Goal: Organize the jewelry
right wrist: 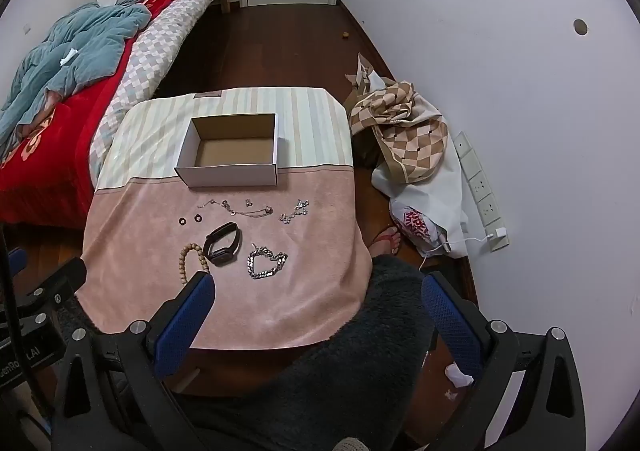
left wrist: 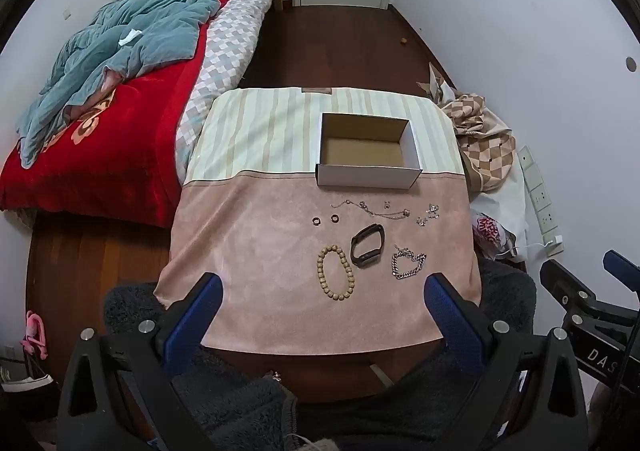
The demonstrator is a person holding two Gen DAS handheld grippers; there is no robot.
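An open cardboard box (left wrist: 368,171) (right wrist: 228,175), white outside and empty, sits mid-table. In front of it lie a thin silver chain (left wrist: 370,208) (right wrist: 236,207), two small dark rings (left wrist: 325,219) (right wrist: 189,219), small silver pieces (left wrist: 428,214) (right wrist: 294,211), a black band watch (left wrist: 367,245) (right wrist: 222,244), a wooden bead bracelet (left wrist: 336,273) (right wrist: 188,259) and a chunky silver chain bracelet (left wrist: 408,264) (right wrist: 267,262). My left gripper (left wrist: 324,285) hovers open over the near table edge, nothing between its blue pads. My right gripper (right wrist: 318,285) hangs open over the near right corner, also empty.
The table wears a pink and striped cloth (left wrist: 280,251) (right wrist: 312,291). A bed with red and blue bedding (left wrist: 112,99) stands to the left. Checked fabric and bags (right wrist: 408,147) lie on the floor at right, near a wall power strip (right wrist: 480,187). A person's foot (right wrist: 386,241) shows.
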